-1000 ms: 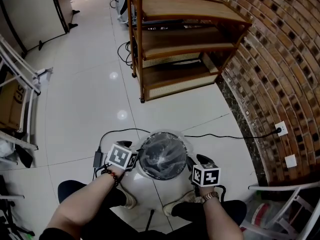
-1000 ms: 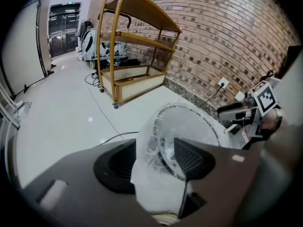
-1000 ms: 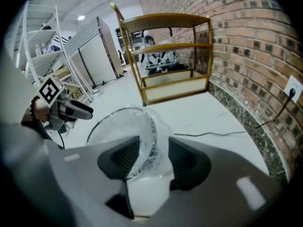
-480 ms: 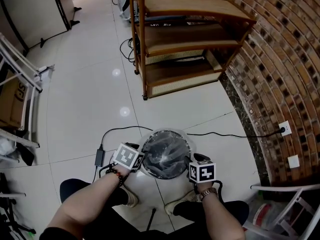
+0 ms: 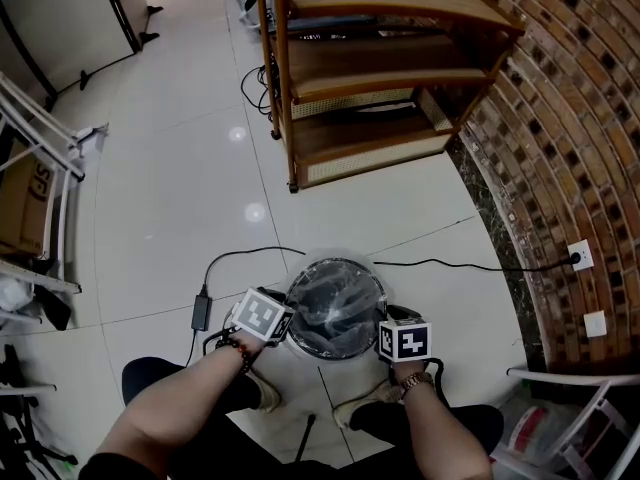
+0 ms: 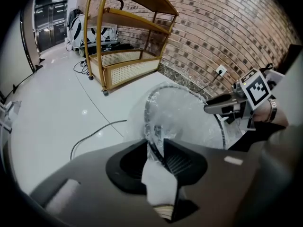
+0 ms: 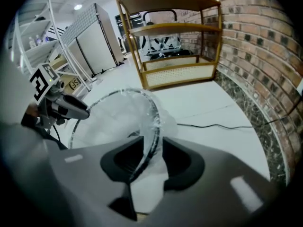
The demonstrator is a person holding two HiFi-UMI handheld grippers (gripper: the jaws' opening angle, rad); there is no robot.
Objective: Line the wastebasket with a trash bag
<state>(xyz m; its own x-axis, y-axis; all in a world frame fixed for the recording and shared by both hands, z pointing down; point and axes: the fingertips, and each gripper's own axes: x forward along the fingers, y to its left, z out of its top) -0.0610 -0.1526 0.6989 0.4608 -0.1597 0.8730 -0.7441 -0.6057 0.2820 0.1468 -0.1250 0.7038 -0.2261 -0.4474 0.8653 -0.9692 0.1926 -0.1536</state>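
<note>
A round black wastebasket [image 5: 335, 343] stands on the floor between my feet, with a clear trash bag [image 5: 333, 303] in it and the film folded over the rim. My left gripper [image 5: 285, 325] is at the rim's left side and my right gripper [image 5: 384, 321] at its right. In the left gripper view the jaws [image 6: 158, 144] have just been closing and pinch the bag film [image 6: 189, 119] and the rim wire [image 6: 147, 109]. In the right gripper view the jaws [image 7: 151, 148] have likewise been closing, on the bag [image 7: 113, 122] and rim [image 7: 156, 122].
A wooden shelf unit [image 5: 370, 68] stands beyond the basket. The brick wall [image 5: 560, 118] runs along the right, with a socket [image 5: 578, 257] and a black cable [image 5: 450, 264] across the floor. A power adapter [image 5: 200, 310] lies left of the basket. A white frame [image 5: 580, 408] sits at lower right.
Both grippers have sunk onto the basket's rim. Their jaws have narrowed around the bag film and the rim.
</note>
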